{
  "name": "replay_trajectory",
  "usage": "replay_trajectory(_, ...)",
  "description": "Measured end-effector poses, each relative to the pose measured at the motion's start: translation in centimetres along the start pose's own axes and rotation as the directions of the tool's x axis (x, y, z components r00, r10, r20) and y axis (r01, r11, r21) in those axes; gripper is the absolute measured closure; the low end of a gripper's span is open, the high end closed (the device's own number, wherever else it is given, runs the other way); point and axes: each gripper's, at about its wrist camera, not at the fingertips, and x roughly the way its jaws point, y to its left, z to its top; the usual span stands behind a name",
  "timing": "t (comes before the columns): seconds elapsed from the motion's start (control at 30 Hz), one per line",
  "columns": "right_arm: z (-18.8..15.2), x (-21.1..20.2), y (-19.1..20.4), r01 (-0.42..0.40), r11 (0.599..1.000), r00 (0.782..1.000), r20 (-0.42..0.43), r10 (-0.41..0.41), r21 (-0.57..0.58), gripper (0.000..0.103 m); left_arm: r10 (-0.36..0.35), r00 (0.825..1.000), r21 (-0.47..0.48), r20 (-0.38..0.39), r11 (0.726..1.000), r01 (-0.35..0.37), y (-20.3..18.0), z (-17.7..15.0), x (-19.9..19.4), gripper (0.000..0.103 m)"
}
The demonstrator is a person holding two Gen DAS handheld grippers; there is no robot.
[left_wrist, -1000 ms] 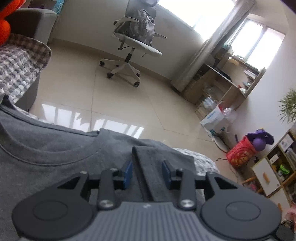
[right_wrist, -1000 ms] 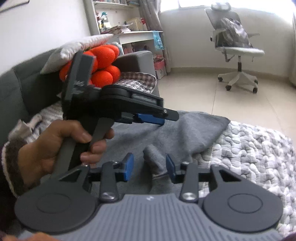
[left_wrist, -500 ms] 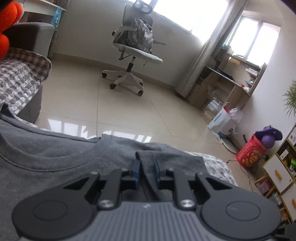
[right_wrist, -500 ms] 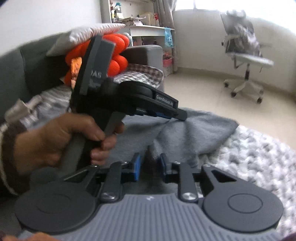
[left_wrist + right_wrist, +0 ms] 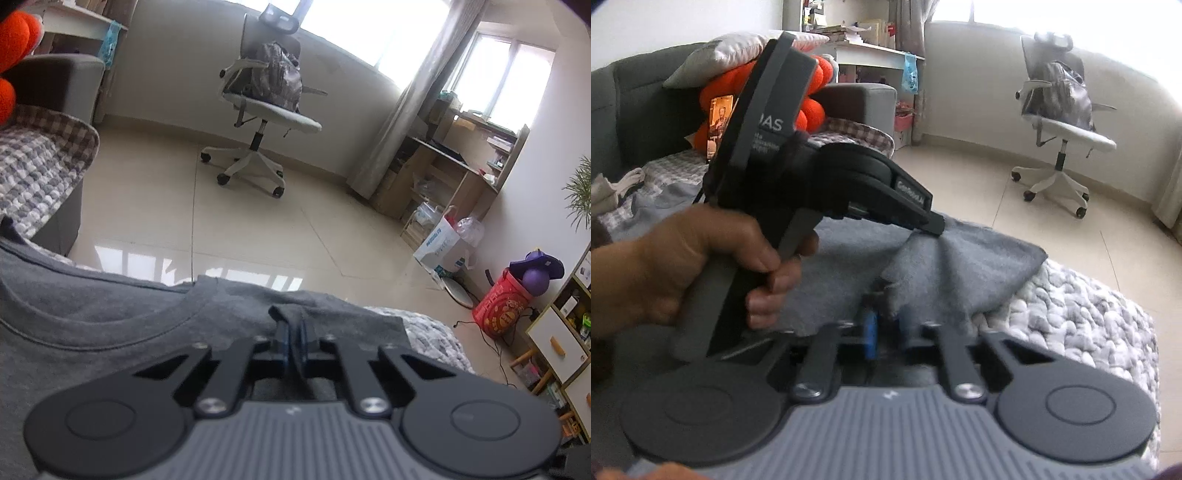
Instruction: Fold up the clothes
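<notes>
Both tools are pinching the same garment. The left tool (image 5: pixel 293 341) has its 2 fingers pressed together on a raised pleat of the grey shirt (image 5: pixel 110 325), just beyond the collar seam that curves off to that tool's left. The right tool (image 5: pixel 886 325) is likewise closed on a ragged peak of the same cloth, with blue pads showing either side of the bunched fabric. In the right view the left tool's tip sits just ahead of and above the right one, and the person's hand (image 5: pixel 701 266) wraps its handle.

The shirt lies spread over a knitted grey-and-white blanket (image 5: pixel 1082 314), with 1 corner reaching out ahead and to the right of the right tool. Whether a fold is being opened or finished cannot be told from this.

Risks from here, as I judge them:
- Each pinch holds only a thin ridge of cloth, so a sharp tug could pull it out of the pads.
- The 2 tools sit near each other; lifting with so little spread would leave the shirt sagging and creasing between and outside them.
- The blanket's nubbly surface may grip the jersey, so dragging the shirt rather than lifting it could rumple both.
- A pinch may have caught 2 layers, skewing any fold.
</notes>
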Motion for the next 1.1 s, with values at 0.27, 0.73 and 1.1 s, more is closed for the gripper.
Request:
replay_trajectory(0.27,2.6,-0.8,0.7,-0.060,0.996,0.997,0.050,0.057,0.058,0.095,0.006,0.999,-0.015,0.044,1.000,-0.006,0.8,1.2,-1.8,0.098)
replay_trajectory(0.73,3.5,0.1,1.4,-0.141,0.979,0.990,0.036,0.137,0.148,0.096,0.099,0.995,0.031,-0.016,0.995,-0.099,4.2,1.7,-1.4,0.097)
replay_trajectory(1.1,2.3,-2.5,-0.5,-0.128,0.963,0.992,0.010,0.129,0.237,0.059,0.079,0.996,-0.082,-0.035,0.993,-0.082,4.9,1.3,-4.3,0.082)
